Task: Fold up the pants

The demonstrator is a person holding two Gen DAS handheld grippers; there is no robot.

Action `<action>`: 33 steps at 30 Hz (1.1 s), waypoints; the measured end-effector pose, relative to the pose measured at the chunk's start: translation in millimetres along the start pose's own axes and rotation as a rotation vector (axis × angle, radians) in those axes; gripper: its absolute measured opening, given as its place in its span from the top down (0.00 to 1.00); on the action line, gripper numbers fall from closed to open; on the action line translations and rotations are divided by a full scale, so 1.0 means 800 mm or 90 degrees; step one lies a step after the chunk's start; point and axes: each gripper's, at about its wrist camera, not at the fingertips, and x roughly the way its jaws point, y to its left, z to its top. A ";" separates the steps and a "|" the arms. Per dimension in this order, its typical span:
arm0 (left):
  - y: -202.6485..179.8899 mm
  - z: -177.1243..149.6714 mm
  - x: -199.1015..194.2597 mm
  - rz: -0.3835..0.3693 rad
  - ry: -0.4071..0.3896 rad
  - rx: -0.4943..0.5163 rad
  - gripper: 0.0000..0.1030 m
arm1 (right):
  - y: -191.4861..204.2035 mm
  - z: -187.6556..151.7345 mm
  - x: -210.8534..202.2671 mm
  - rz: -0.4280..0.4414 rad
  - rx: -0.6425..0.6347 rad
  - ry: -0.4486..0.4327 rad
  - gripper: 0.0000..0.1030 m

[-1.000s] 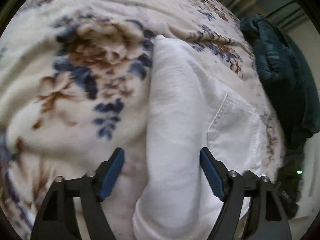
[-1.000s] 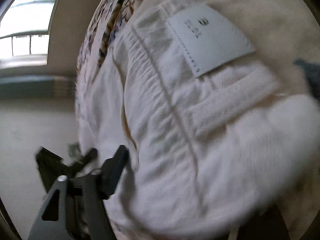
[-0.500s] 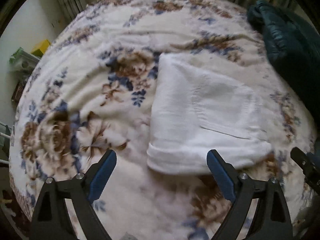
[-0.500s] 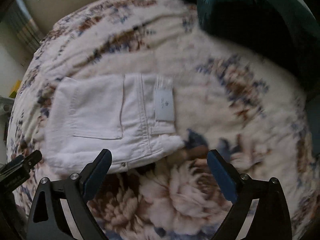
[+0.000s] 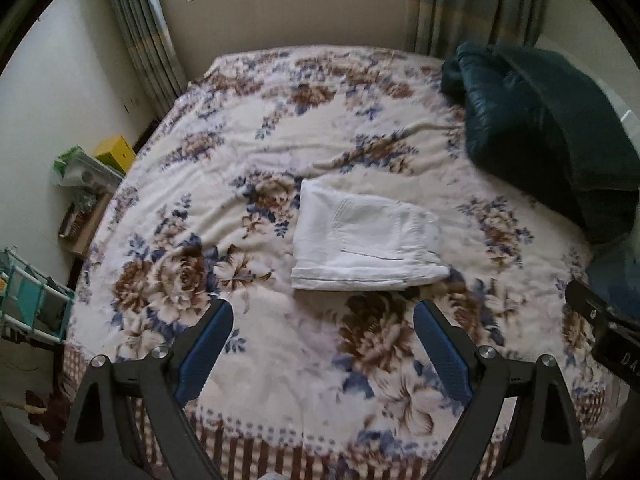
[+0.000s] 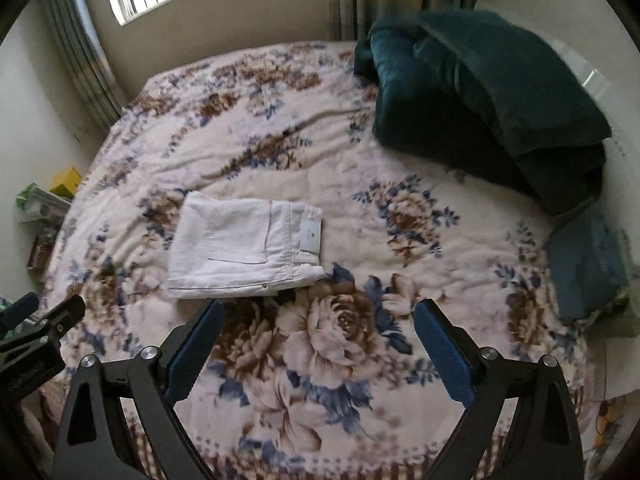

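Observation:
White pants (image 5: 364, 240) lie folded into a compact rectangle on the floral bedspread (image 5: 280, 152); in the right wrist view the pants (image 6: 244, 246) show a back pocket and a waistband label. My left gripper (image 5: 323, 344) is open and empty, held above the bed's near edge, well short of the pants. My right gripper (image 6: 318, 344) is open and empty too, above the bedspread (image 6: 340, 320) to the right of the pants. Each gripper shows at the edge of the other's view.
A dark teal duvet (image 5: 548, 136) is piled at the bed's far right, with a teal pillow (image 6: 588, 264) near it. Shelves with a yellow box (image 5: 114, 154) stand left of the bed. Window and curtains (image 5: 136, 28) are behind.
Both grippers have pulled back and up from the pants, from touching the cloth to well clear above the bed's near edge. The pants lie folded and still.

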 end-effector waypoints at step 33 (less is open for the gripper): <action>-0.041 -0.069 -0.386 0.033 -0.180 -0.060 0.10 | -0.080 -0.066 -0.487 0.114 -0.084 -0.171 0.05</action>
